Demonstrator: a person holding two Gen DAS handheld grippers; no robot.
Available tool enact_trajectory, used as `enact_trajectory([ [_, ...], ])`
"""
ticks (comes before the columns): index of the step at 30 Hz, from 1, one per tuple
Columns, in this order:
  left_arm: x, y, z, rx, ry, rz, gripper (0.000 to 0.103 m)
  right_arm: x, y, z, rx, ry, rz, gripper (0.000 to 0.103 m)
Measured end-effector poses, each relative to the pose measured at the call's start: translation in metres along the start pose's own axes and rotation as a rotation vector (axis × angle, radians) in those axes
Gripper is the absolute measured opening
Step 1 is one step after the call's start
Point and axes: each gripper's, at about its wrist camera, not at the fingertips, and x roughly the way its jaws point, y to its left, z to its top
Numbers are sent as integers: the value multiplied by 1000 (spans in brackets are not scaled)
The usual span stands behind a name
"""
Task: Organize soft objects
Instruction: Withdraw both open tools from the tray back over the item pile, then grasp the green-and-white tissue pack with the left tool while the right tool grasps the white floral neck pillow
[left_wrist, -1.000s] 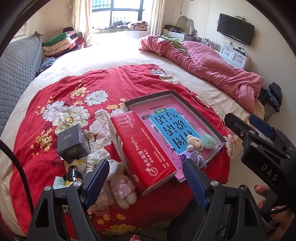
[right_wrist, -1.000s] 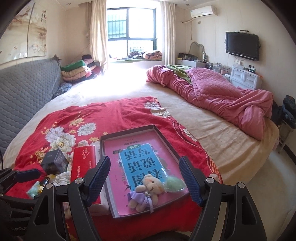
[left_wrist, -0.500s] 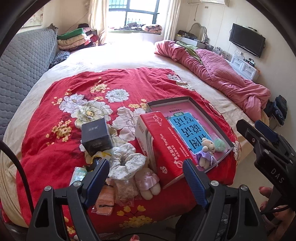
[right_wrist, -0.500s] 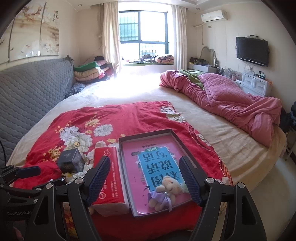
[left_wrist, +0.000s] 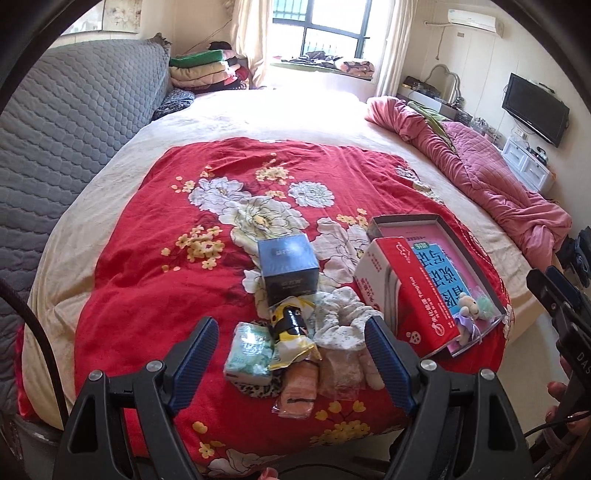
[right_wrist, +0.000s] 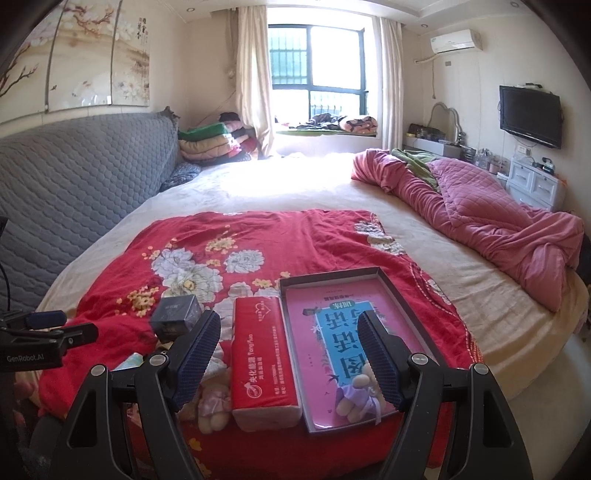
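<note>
A pile of soft items lies on the red floral blanket (left_wrist: 155, 258) near the bed's front edge: a white scrunchie (left_wrist: 341, 321), a green tissue pack (left_wrist: 249, 352), a yellow-black wrapped item (left_wrist: 291, 332), an orange packet (left_wrist: 299, 387). My left gripper (left_wrist: 291, 354) is open above this pile, touching nothing. A red tissue pack (right_wrist: 264, 350) lies beside a shallow box lid (right_wrist: 332, 275) with a pink book and a small plush bear (right_wrist: 360, 391) in it. My right gripper (right_wrist: 288, 354) is open and empty above the tissue pack.
A dark cube box (left_wrist: 288, 269) stands behind the pile. A pink quilt (right_wrist: 498, 229) is bunched at the right of the bed. A grey padded headboard (right_wrist: 74, 184) runs along the left. Folded blankets (right_wrist: 210, 144) are stacked by the window.
The left gripper has swung left, from over the red tissue pack and box lid to over the pile of soft items. The right gripper has drawn back and tilted up slightly.
</note>
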Motion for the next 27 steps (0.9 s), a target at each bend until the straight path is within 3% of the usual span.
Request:
enact_trajectory([
  [9,7,47,-12,-71,21,44,81,6,26,-7,-68,25,52,78],
  [15,28,69,-27,-113,80,55,81,15,44,-18,-107,54,90,78],
  [21,42,72,-39,-92,113,87,81,28,59,-31,-149,93,121,78],
  [27,58,62,-47,-53,137,65,81,37,69,-42,-174,120,147,78],
])
